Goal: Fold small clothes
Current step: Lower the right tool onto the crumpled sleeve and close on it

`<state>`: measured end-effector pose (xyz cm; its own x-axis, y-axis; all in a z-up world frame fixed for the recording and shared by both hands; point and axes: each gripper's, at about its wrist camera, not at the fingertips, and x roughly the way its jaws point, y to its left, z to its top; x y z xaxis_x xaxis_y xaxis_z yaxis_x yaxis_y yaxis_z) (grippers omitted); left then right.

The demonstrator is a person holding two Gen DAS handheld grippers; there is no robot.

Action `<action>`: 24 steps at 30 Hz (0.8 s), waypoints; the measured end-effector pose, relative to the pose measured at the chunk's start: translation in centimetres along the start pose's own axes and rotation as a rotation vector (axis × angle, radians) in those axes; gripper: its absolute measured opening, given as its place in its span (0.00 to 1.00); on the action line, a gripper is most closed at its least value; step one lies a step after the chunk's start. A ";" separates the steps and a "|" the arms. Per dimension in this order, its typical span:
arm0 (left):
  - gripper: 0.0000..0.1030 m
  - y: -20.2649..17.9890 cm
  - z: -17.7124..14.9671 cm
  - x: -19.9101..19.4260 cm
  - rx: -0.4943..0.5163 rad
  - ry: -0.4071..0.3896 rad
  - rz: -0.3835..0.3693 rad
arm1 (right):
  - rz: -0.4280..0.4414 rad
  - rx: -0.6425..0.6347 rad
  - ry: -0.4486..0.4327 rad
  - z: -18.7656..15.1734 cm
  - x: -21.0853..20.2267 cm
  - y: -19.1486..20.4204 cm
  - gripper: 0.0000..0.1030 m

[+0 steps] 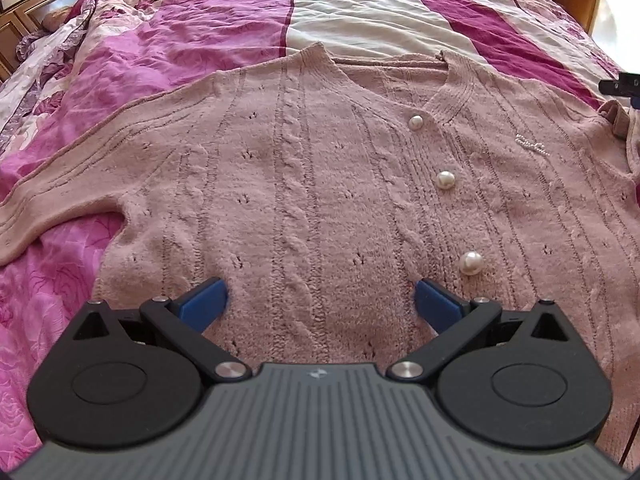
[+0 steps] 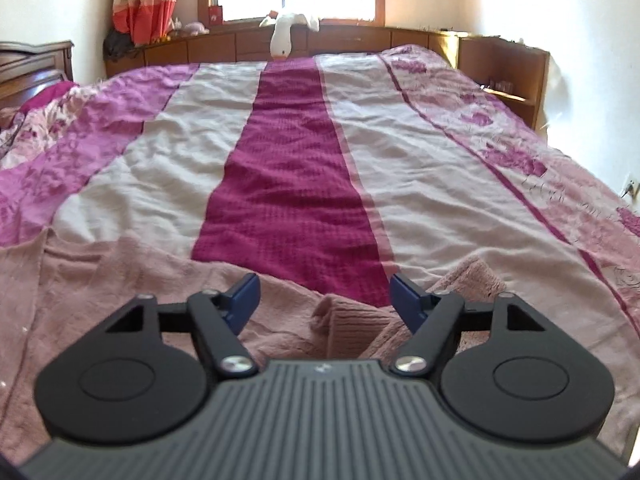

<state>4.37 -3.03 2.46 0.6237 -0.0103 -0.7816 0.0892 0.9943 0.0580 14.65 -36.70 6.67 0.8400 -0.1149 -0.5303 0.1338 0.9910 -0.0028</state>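
Cardigan [image 1: 304,184] shows three pearl buttons [image 1: 445,179]; both hand-held grippers [image 1: 321,300] [image 2: 325,300] spread, pinching nothing.

Dusty-pink cable-knit cardigan [image 1: 320,184], 3 pearl-white buttons [image 1: 445,179], magenta-and-cream striped bedspread [image 2: 288,168].

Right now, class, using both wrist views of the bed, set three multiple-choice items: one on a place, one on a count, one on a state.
1. Where does the pink cardigan lie?
A. on the striped bedspread
B. on a chair
C. on the floor

2. How many pearl buttons show?
A. one
B. three
C. five

3. How does the left tool stand?
A. shut on a sleeve
B. shut on a button
C. open, holding nothing

Key: 1 A, bedspread shows around it; 2 B, three down the front band; 3 C, blue fingers stand apart over the knit.
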 end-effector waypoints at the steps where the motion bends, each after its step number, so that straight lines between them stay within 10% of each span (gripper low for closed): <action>1: 1.00 -0.1 0.0 0.1 0.001 -0.002 0.001 | -0.001 -0.004 0.013 -0.1 0.4 -0.1 0.65; 14: 1.00 -0.3 -0.4 0.9 0.005 -0.009 0.003 | 0.024 -0.076 0.133 -0.4 2.8 -0.2 0.10; 24: 1.00 -0.2 -0.8 0.9 0.001 -0.028 0.004 | 0.028 -0.081 0.099 1.9 -0.6 -1.5 0.10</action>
<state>4.31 -3.19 1.23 0.6457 -0.0097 -0.7636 0.0873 0.9943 0.0612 14.93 -38.27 8.60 0.7864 -0.0837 -0.6120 0.0648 0.9965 -0.0531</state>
